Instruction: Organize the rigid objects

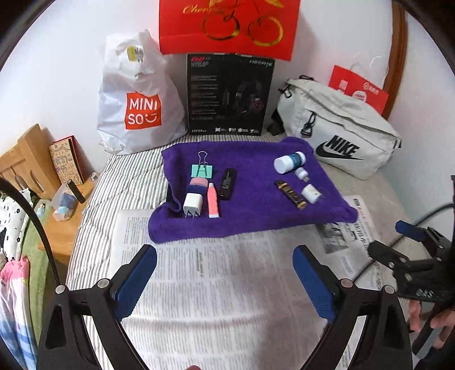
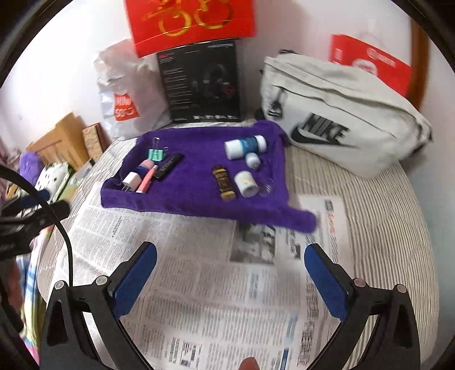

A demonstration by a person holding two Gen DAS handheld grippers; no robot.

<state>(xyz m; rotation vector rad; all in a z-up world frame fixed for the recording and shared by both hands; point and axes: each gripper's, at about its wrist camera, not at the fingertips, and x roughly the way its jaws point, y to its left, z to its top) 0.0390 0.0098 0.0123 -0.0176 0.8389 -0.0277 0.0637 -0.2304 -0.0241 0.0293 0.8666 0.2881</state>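
A purple towel (image 1: 250, 216) (image 2: 199, 205) lies on newspaper on the bed. On its left lie a green binder clip (image 1: 202, 170), a pink and blue eraser (image 1: 197, 185), a white plug (image 1: 192, 205), a pink tube (image 1: 213, 204) and a black stick (image 1: 227, 183). On its right lie a white and blue bottle (image 1: 288, 162) (image 2: 245, 145), a small white bottle (image 1: 302, 173), a brown and gold tube (image 1: 290, 194) (image 2: 224, 183) and a small white jar (image 1: 311, 193) (image 2: 245, 180). My left gripper (image 1: 224, 257) and right gripper (image 2: 230, 256) are open and empty, over the newspaper before the towel.
Newspaper (image 1: 227, 284) covers the striped bedding. At the back stand a white Miniso bag (image 1: 139, 99), a black headphone box (image 1: 229, 95), a red gift bag (image 1: 227, 25) and a grey Nike bag (image 1: 341, 133). A wooden nightstand (image 1: 57, 227) is at left.
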